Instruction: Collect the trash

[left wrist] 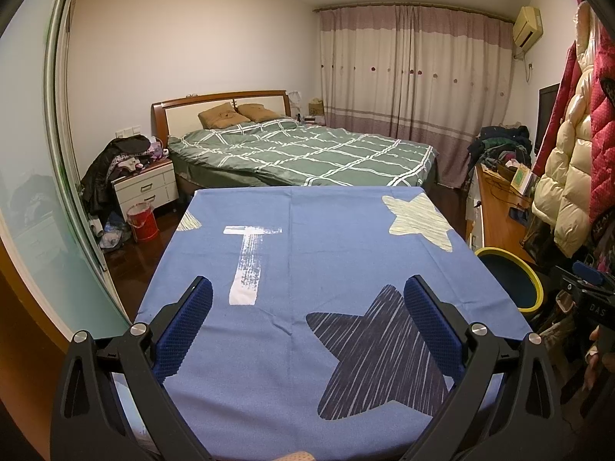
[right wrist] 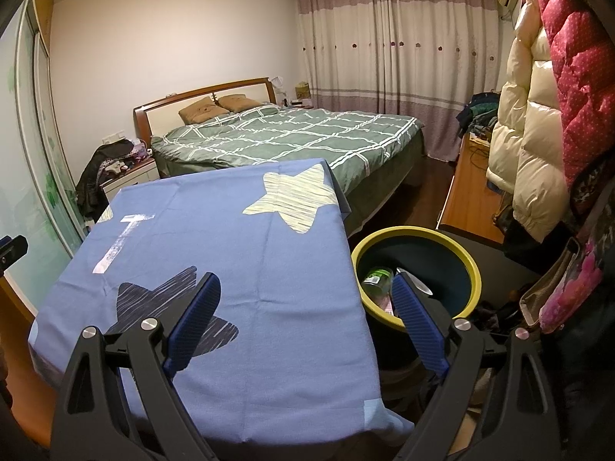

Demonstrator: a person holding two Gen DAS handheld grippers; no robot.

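A table under a blue star-print cloth [left wrist: 300, 253] [right wrist: 238, 238] fills the foreground of both views, and nothing lies on it. A dark bin with a yellow rim [right wrist: 474, 269] [left wrist: 536, 280] stands at the table's right side. Inside the bin I see a green-labelled clear container [right wrist: 374, 278] and other scraps. My left gripper [left wrist: 307, 290] hovers open over the cloth, with nothing between its blue pads. Above the table's right edge my right gripper [right wrist: 307, 288] is open and holds nothing; its right finger [right wrist: 417, 322] overlaps the bin's rim.
A bed with a green checked cover [left wrist: 307, 150] stands beyond the table. A white nightstand [left wrist: 144, 186] piled with clothes and a red bucket [left wrist: 143, 223] are at far left. On the right are a wooden desk [right wrist: 467, 196] and hanging coats [right wrist: 538, 115].
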